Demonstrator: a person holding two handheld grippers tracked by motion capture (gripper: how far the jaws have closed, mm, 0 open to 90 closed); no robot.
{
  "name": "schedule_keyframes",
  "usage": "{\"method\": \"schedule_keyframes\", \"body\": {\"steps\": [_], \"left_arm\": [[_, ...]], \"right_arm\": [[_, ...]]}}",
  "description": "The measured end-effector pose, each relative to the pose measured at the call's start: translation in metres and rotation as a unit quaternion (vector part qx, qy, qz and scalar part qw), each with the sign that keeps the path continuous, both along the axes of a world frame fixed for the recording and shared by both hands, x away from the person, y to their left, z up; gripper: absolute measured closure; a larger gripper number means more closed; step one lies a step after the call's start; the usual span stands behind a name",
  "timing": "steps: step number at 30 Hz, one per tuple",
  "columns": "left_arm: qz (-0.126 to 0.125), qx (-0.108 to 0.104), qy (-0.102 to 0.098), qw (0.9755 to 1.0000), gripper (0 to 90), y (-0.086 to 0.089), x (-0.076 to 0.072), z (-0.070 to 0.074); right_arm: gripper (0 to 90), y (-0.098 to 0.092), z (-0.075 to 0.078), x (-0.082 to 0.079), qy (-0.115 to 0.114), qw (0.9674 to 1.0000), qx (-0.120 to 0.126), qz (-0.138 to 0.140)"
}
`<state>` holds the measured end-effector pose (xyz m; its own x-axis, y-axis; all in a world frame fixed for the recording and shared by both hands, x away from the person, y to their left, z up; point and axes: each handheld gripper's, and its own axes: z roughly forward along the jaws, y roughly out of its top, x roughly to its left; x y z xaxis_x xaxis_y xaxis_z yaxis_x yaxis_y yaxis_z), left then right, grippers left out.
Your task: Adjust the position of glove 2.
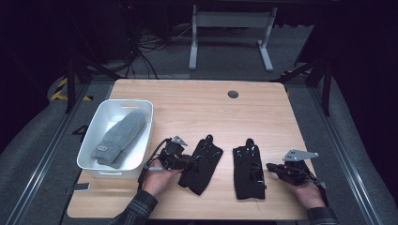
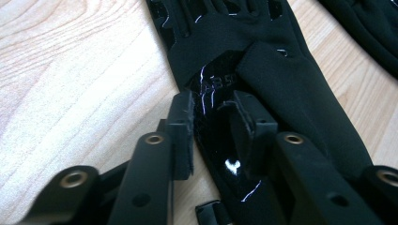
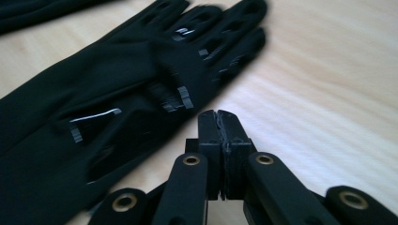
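Observation:
Two black gloves lie flat on the wooden table. The left glove (image 1: 202,164) (image 2: 281,79) has glossy patches. My left gripper (image 1: 187,161) (image 2: 213,122) is open at that glove's left edge, its jaws standing either side of a glossy strip of fabric. The right glove (image 1: 248,171) (image 3: 94,117) lies with its fingers pointing away from the person. My right gripper (image 1: 272,167) (image 3: 218,117) rests on bare wood just right of this glove, shut with nothing between its jaws.
A white bin (image 1: 90,152) at the table's left holds a grey knitted mitten (image 1: 119,138). A dark round grommet (image 1: 233,94) sits in the far part of the table (image 1: 197,105). The near edge lies close behind both hands.

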<state>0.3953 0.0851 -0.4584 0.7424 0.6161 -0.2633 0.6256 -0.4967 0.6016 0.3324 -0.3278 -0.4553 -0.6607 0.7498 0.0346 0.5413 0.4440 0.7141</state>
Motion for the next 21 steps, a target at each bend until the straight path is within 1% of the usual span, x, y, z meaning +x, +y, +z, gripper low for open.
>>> {"method": "schedule_keyframes", "body": {"steps": [1,2,3,4,5,8,10,11,13,17,21], "left_arm": [[0.000,0.002,-0.002,1.0000,75.3,0.000,0.000,0.000],[0.002,0.000,0.001,1.0000,77.9,-0.001,0.000,0.000],[0.004,-0.004,0.004,1.0000,80.8,-0.001,0.000,0.000],[0.004,-0.006,0.003,1.0000,83.1,-0.001,0.000,0.001],[0.006,-0.009,0.005,0.9999,83.7,0.000,0.001,0.001],[0.017,-0.030,0.017,0.9993,84.8,0.003,0.003,0.003],[0.018,-0.044,0.020,0.9987,85.0,0.005,0.003,0.005],[0.018,-0.044,0.020,0.9987,85.0,0.005,0.003,0.005],[0.017,-0.054,0.019,0.9982,85.1,0.006,0.003,0.008],[0.007,-0.059,0.024,0.9979,85.1,0.004,0.001,0.012],[-0.004,-0.071,0.027,0.9971,85.1,0.001,-0.002,0.017]], "right_arm": [[90.0,0.003,0.000,0.000,0.004,0.9999,-0.003,0.010],[90.0,0.005,-0.001,-0.001,0.004,0.9999,-0.004,0.015],[90.0,0.007,-0.001,-0.001,0.005,0.9997,-0.005,0.023],[90.0,0.010,-0.001,-0.001,0.005,0.9996,-0.004,0.027],[90.0,0.012,-0.001,-0.001,0.007,0.9995,-0.006,0.030],[90.0,0.017,-0.002,0.000,0.009,0.9991,-0.006,0.041],[90.0,0.021,-0.003,0.000,0.010,0.9988,-0.006,0.048],[90.0,0.021,-0.003,0.000,0.010,0.9988,-0.006,0.048],[90.0,0.026,-0.003,0.001,0.010,0.9984,-0.007,0.056],[90.0,0.034,-0.003,0.002,0.012,0.9978,-0.008,0.065],[90.0,0.040,-0.003,0.003,0.011,0.9972,-0.009,0.073]]}}
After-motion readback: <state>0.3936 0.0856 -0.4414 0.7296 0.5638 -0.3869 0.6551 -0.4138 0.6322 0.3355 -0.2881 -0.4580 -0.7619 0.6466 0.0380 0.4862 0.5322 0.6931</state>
